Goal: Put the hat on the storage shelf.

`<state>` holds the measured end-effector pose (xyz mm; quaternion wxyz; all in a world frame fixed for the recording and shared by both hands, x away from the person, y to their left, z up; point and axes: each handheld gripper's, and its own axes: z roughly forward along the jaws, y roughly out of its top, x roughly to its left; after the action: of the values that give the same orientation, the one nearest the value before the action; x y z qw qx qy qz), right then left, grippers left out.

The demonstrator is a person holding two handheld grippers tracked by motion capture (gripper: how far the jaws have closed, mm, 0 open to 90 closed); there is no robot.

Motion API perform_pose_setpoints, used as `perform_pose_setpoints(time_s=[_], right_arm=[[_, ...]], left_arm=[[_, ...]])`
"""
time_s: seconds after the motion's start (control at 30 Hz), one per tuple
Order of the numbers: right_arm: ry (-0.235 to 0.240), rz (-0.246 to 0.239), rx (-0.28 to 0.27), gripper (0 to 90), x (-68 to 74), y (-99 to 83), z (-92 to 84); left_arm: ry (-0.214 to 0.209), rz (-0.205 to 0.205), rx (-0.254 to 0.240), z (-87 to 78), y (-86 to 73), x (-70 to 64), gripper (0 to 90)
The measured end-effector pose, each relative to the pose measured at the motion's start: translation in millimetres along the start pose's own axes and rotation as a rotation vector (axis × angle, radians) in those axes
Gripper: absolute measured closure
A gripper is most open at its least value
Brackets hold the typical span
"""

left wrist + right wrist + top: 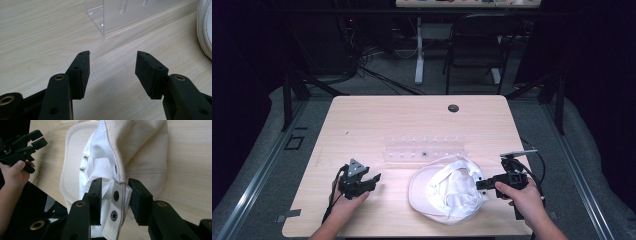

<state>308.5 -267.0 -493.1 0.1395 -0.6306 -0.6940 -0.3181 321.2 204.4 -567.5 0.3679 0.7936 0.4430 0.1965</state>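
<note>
White cap [446,192] lying upside down on the desk [377,117], held at its back strap.

The snap strap [115,202] is gripped between the jaws of the right gripper [482,184]. The left gripper [373,181] is held just above the desk, jaws wide apart and empty, near a clear acrylic rack [424,150].

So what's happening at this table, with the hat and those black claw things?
A person sits at a wooden table with a gripper in each hand. The right gripper has its jaws around the snap strap at the back of an upturned white cap; whether they pinch it yet is unclear. The left gripper rests open on the table, holding nothing. A clear plastic rack lies behind the cap.
</note>
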Motion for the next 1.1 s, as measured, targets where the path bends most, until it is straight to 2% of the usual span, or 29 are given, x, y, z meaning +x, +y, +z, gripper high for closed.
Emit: perform_pose_setpoints(time_s=[0.1, 0.2, 0.27, 0.3, 0.43, 0.6, 0.93, 1.1], right_arm=[[0.007, 0.001, -0.007, 66.1, 0.0, 0.6, -1.2], [-0.017, -0.001, -0.014, 70.4, 1.8, 0.8, -0.9], [-0.032, -0.019, -0.003, 72.5, 1.9, 1.2, -0.8], [-0.048, -0.014, -0.018, 74.6, 3.8, 0.8, 0.7], [-0.046, -0.037, -0.011, 77.0, 3.4, 1.7, 1.1], [-0.061, -0.034, -0.018, 77.3, 5.7, 2.5, 1.2], [-0.094, -0.08, 0.017, 78.6, 15.7, 9.4, -1.7], [-0.119, -0.094, 0.027, 79.5, 26.7, 15.7, -7.7]], left_arm=[[0.001, 0.002, 0.001, 0.0, 0.0, 0.0, 45.9], [0.001, 0.001, 0.0, -0.1, 0.0, 0.0, 45.9], [0.003, 0.002, -0.001, -0.2, 0.0, 0.0, 45.9], [0.003, 0.001, 0.0, 0.0, 0.0, 0.0, 45.9], [0.002, 0.004, 0.002, 0.1, 0.0, -0.1, 45.9], [0.002, 0.004, 0.001, -0.1, 0.0, 0.0, 45.9], [0.003, 0.004, 0.001, -0.1, 0.0, -0.1, 45.9], [0.005, 0.004, 0.0, -0.1, 0.0, -0.2, 46.0]])
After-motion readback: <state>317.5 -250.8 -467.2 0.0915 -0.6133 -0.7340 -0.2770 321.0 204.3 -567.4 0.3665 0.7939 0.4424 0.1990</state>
